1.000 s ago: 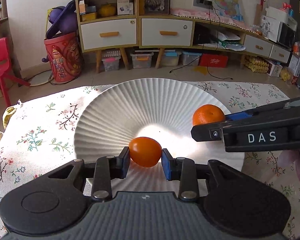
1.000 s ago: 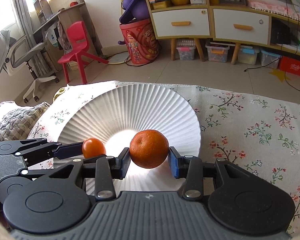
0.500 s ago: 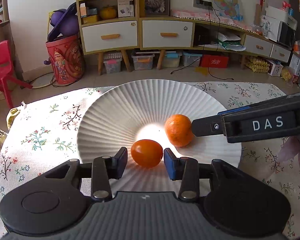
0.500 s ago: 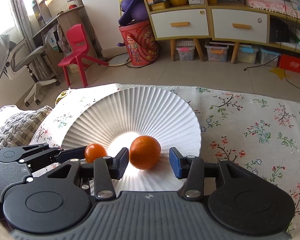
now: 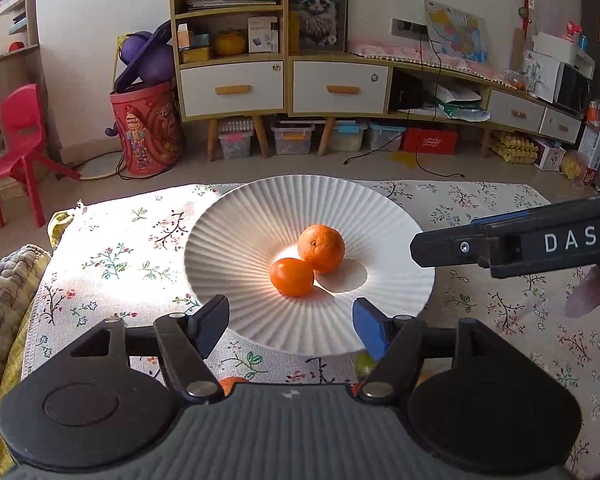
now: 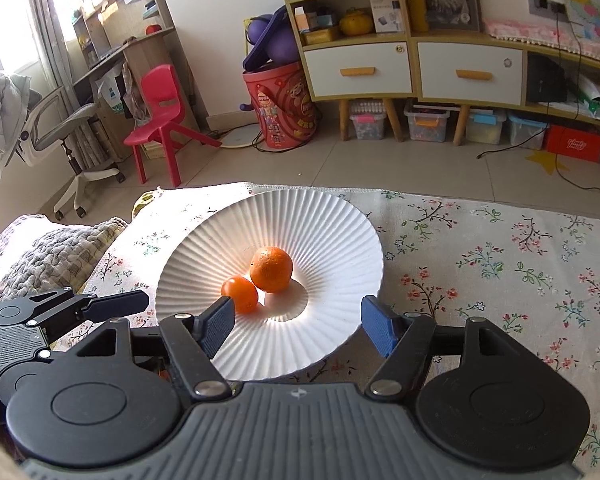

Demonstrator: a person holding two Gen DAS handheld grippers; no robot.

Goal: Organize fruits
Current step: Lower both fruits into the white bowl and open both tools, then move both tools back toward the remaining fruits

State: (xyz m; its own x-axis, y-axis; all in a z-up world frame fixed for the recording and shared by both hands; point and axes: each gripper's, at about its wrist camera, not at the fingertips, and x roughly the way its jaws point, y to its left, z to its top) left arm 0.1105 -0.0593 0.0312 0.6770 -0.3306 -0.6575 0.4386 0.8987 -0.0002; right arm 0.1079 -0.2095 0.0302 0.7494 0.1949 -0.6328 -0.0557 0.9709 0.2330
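Floral cloth [image 5: 112, 256] covers the desk, with white-drawered shelving [image 5: 284, 84] across the tiled floor behind it, and a white ribbed plate [image 5: 236, 216] lies on the cloth just ahead of both sets of fingers. Left gripper [image 5: 290, 322] and right gripper [image 6: 298, 324] each have fingers spreading wider with nothing between them. Beyond the fingertips, at the plate's centre, a mandarin [image 5: 321, 242] and a smaller, smooth orange fruit [image 5: 292, 277] rest touching each other.
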